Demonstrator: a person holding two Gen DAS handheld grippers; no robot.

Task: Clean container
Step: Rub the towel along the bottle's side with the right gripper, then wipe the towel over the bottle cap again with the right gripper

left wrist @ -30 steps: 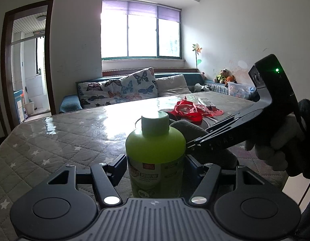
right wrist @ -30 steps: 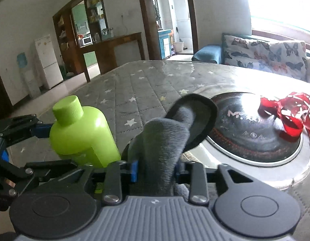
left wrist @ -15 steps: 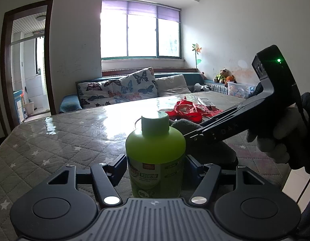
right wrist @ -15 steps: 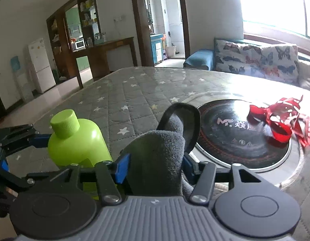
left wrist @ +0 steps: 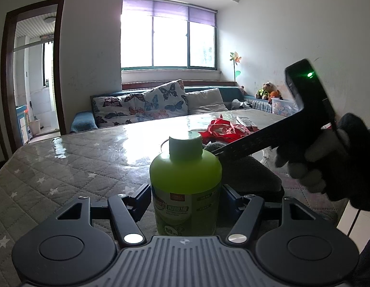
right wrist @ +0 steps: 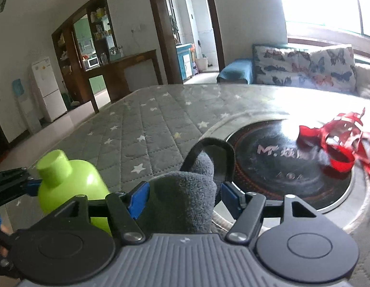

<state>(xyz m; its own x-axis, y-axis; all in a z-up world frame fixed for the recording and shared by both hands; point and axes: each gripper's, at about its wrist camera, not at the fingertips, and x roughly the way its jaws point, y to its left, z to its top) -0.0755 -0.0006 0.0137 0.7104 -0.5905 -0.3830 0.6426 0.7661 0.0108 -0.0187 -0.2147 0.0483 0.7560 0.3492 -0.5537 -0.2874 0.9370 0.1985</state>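
Left gripper: jaws closed in on the green bottle, blue pads pressing its lower body from both sides. Bottle upright, capped, label facing the left wrist camera. Base of the bottle hidden behind the gripper body, so cannot tell whether it stands on the table or is lifted clear.

Right gripper: jaws opening. Grey cloth sits bunched between the blue pads; a gap shows on the right pad's side, while the left pad lies at the cloth's edge and contact there cannot be judged. Cloth is fuzzy, with a dark bound edge curling up into a loop at its far end. In the left wrist view the same cloth lies on the table just right of and behind the bottle, with the right gripper's body slanting above it, held by a gloved hand.

In the right wrist view the bottle is near left, just beside the cloth, the left gripper's pads on it.

Table: grey quilted cover with white stars, under a glossy clear sheet.

Further out: round black cooktop set in the table, just beyond the cloth. Red ribbon tangled on its far right edge.

Background: sofa with butterfly cushions beyond the table, window above it.
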